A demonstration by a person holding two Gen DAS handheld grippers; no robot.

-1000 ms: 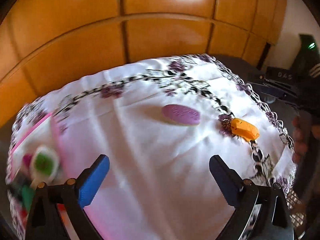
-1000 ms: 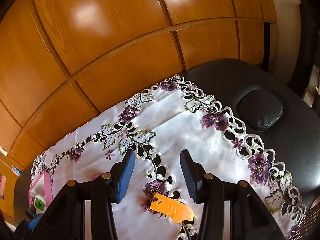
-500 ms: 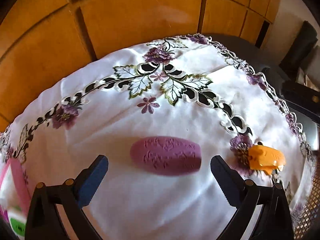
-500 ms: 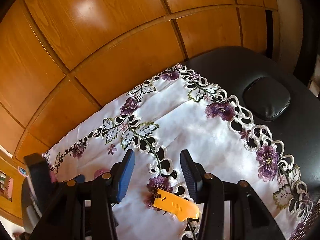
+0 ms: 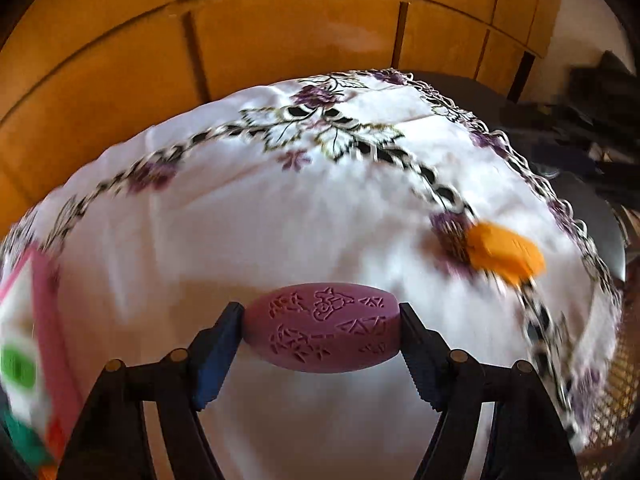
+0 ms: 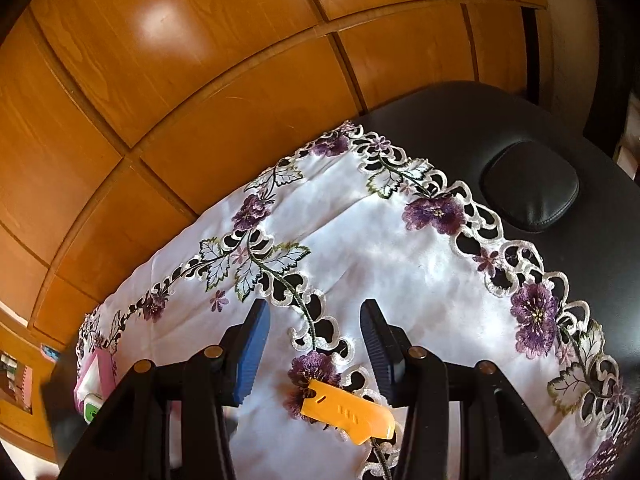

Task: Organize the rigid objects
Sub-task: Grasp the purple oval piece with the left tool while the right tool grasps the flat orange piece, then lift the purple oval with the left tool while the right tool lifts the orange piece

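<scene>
Biggest thing from where I'm driving this is the wood panel wall (image 6: 208, 92), filling the whole top from about 9 to 3 o'clock in both wrist views. Under it is the tabletop (image 6: 500, 120), padded black stuff, with a white embroidered cloth (image 5: 280, 232) spread over it, purple flowers and cutwork round the edge.

At about 8 o'clock in the left wrist view there's a pink box (image 5: 48, 320) with some green and white bits in it, pretty blurred so I can't say what they are. The right wrist view catches the same box at its 8 o'clock too.

My left hand-held gripper (image 5: 322, 334) has the purple patterned oval block (image 5: 322, 332) lying lengthwise between its blue pads, jaws closing in, and both pads look pressed against the block's ends. It sits low center, around 6 o'clock.

The orange clip thing (image 6: 348, 410) lies on the cloth over a purple flower, at 3 o'clock from the block. In the right wrist view it's just below my right hand-held gripper (image 6: 316, 344), whose jaws stand apart with nothing between them but cloth.
</scene>
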